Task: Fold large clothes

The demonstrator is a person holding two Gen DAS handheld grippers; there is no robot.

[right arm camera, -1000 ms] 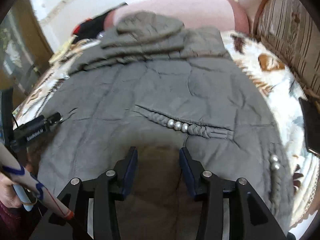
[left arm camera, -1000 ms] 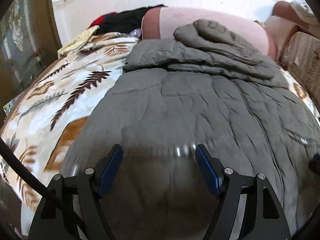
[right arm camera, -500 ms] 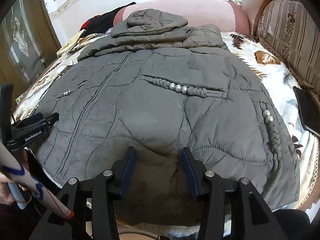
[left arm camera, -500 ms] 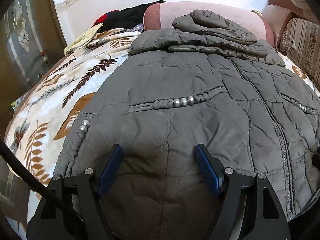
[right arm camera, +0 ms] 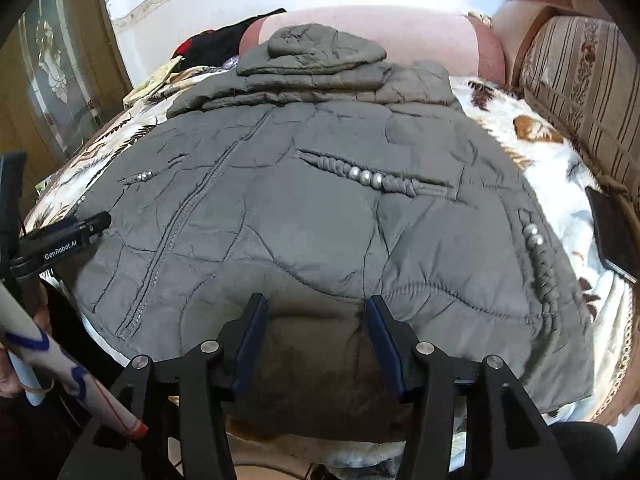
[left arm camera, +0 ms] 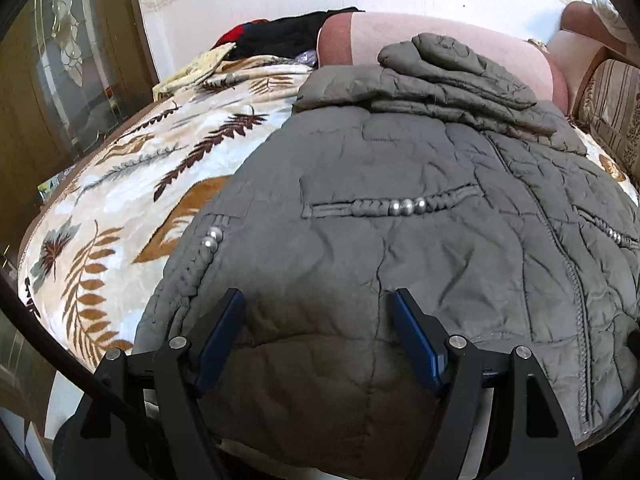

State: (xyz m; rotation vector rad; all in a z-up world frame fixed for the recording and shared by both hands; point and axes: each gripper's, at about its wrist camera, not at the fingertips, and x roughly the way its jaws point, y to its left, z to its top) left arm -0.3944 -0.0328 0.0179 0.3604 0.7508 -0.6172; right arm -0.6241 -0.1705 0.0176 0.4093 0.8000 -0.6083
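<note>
A large grey quilted jacket [left arm camera: 420, 240] lies front up on the bed, hem nearest me, with its hood and sleeves folded in a pile at the far end [left arm camera: 452, 76]. It fills the right wrist view [right arm camera: 320, 220] too. My left gripper [left arm camera: 318, 312] is open over the hem on the jacket's left side. My right gripper [right arm camera: 316, 310] is open over the hem on its right side. The left gripper also shows at the left edge of the right wrist view [right arm camera: 64, 240]. Neither holds cloth.
The bed has a leaf-print blanket [left arm camera: 132, 208]. A pink bolster [right arm camera: 380, 28] lies along the far wall, dark clothes [left arm camera: 288, 36] beside it. A striped sofa back [right arm camera: 580, 76] runs on the right. A dark phone [right arm camera: 612, 232] lies near the right edge.
Both grippers pulled back toward the hem of the jacket, so more of it shows. Both stay open.
</note>
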